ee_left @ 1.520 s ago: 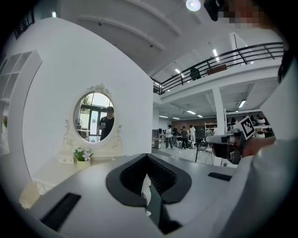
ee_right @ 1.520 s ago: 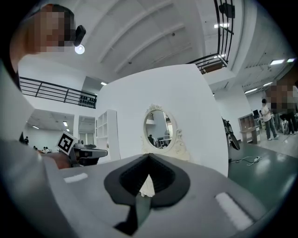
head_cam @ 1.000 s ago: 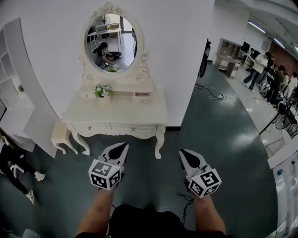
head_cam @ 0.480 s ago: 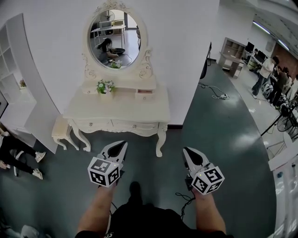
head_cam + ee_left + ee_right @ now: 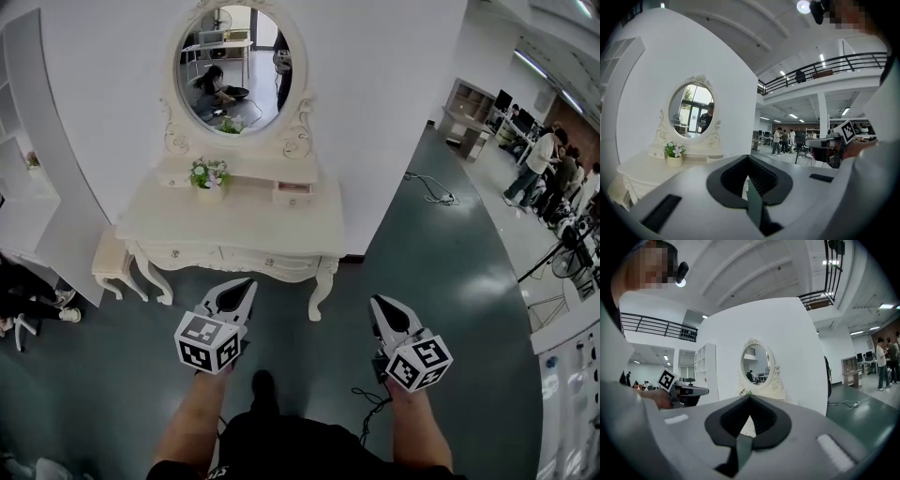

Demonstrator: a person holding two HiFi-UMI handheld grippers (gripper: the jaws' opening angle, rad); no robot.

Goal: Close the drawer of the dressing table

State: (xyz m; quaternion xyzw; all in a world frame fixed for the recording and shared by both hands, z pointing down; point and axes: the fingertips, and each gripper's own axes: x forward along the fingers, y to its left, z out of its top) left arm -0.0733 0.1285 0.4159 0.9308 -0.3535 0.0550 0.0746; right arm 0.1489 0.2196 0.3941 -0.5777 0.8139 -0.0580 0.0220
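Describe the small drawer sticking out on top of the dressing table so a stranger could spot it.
Find the cream dressing table against the white wall, under its oval mirror. At the mirror's base, right of the potted flowers, one small drawer juts forward, unlike the matching one on the left.

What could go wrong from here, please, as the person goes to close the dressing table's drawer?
1. The small drawer that looks pulled out shares the tabletop with the flower pot to its left; a wide sweep of the left gripper could tip the pot.
2. Both grippers are short of the dressing table, jaws shut; an off-centre push with the narrow tip of the right gripper might skew or jam the drawer.
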